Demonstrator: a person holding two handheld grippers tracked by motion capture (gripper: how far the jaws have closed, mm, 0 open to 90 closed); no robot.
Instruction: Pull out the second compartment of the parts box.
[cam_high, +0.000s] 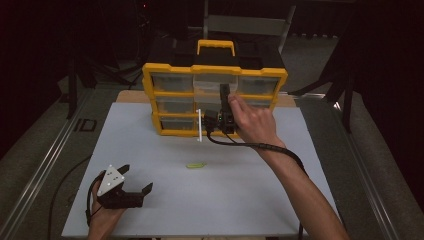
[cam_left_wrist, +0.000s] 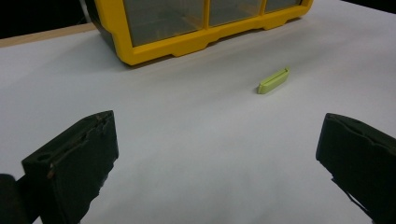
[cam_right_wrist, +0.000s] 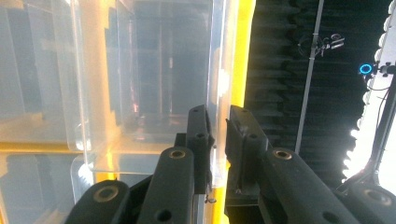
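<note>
Clamping the right gripper (cam_right_wrist: 219, 140) on a clear drawer's (cam_right_wrist: 154, 70) front, we judge the drawer partly out, while the left gripper (cam_left_wrist: 215, 154) waits open beside the untouched green clip (cam_left_wrist: 273, 80) on the desk (cam_high: 280, 180).

Right gripper (cam_high: 224, 102) apparently grips the yellow organizer's (cam_high: 215, 71) drawer (cam_high: 210, 85) (top middle).

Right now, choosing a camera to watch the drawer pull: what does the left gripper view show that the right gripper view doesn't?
Left gripper view: a small flat light-green plastic piece lying on the white table, ahead of the left gripper with its black jaws open. Right gripper view: the right gripper closed on a clear plastic drawer at its edge, dark backdrop beyond. Shared: the yellow plastic drawer cabinet.
</note>
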